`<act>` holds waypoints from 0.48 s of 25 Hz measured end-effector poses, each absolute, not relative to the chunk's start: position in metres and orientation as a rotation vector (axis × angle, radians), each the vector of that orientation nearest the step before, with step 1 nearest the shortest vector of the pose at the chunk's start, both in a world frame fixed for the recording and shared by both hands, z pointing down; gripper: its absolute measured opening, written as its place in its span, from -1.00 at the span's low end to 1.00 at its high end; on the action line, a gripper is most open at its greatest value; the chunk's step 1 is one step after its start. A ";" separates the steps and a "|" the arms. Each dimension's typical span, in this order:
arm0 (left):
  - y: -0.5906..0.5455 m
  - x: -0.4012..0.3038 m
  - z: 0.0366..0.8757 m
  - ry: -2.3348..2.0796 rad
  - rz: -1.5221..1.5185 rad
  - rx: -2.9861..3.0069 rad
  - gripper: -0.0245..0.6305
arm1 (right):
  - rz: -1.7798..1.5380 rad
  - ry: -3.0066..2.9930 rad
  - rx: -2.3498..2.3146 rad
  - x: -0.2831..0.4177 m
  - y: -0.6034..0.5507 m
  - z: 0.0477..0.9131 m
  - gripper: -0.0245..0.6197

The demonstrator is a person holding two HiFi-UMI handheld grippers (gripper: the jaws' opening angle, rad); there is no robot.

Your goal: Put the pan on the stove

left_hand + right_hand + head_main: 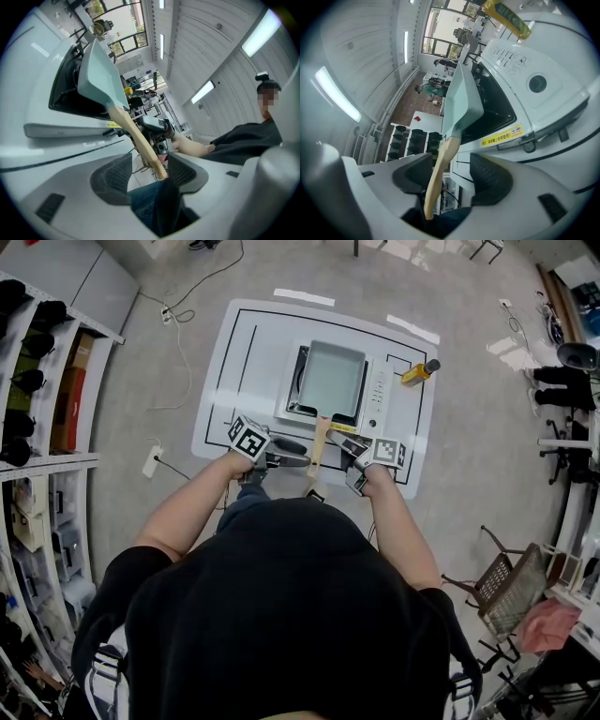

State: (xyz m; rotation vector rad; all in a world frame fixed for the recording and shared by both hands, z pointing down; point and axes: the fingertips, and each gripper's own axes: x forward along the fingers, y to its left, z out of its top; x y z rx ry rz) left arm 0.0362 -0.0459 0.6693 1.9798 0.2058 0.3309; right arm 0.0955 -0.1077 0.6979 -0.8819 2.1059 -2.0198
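Pan sits on the stove ahead; left tool and right tool both gape around its handle, so back them off straight without nudging it

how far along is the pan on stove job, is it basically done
Done: the pan sits on the stove, its wooden handle pointing toward the person. In hand: nothing gripped; the left gripper and right gripper both stand open, the handle's end between their jaws, pads not pressing. Left: probably only pulling both grippers clear.
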 end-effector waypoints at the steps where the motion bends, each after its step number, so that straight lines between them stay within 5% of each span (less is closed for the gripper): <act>1: -0.050 0.034 0.668 0.180 0.329 2.014 -0.21 | -2.016 2.121 -0.890 0.096 -0.105 0.698 -0.18; 12: -0.070 0.019 0.655 0.021 0.362 2.236 -0.21 | -1.902 2.254 -1.013 0.111 -0.096 0.682 -0.20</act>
